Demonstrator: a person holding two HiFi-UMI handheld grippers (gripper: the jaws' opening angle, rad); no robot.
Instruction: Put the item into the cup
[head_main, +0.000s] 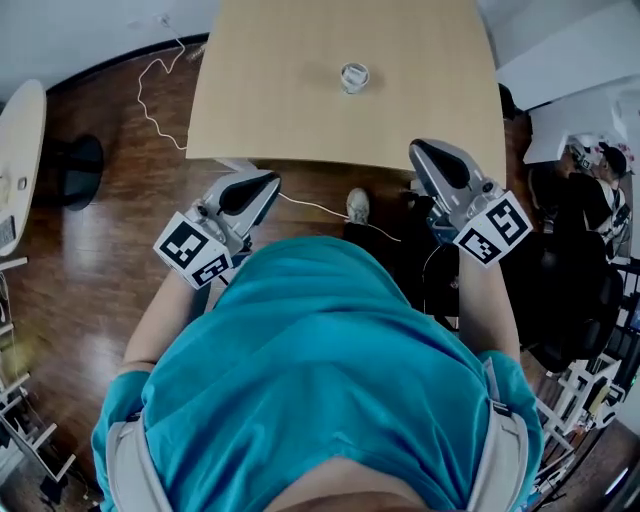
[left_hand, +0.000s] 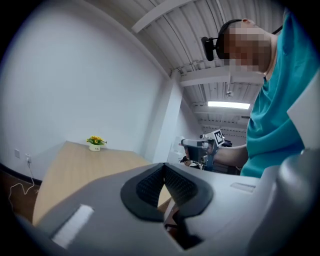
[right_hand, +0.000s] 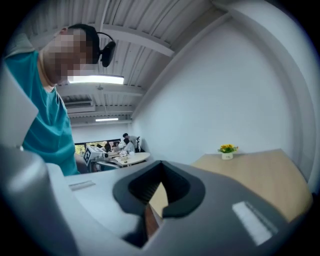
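Teal cotton shirt (head_main: 320, 380) fills the near field. Just ahead, the left gripper (head_main: 265, 182) and right gripper (head_main: 424, 152) are held at chest level, short of the table edge. Both have their jaws pressed together with nothing between them. Below them is dark wood floor (head_main: 100, 220) with a white cable (head_main: 150, 90). Beyond is the light wooden table (head_main: 280, 100), with the small white cup (head_main: 354, 76) near its middle, well apart from both grippers. The yellow flower sprig (right_hand: 227, 148) looks already seated in the cup, and no loose item shows on the table. The placing is likely done, so keep both grippers level and clear of the table edge, and don't reach across the cup and risk tipping it.
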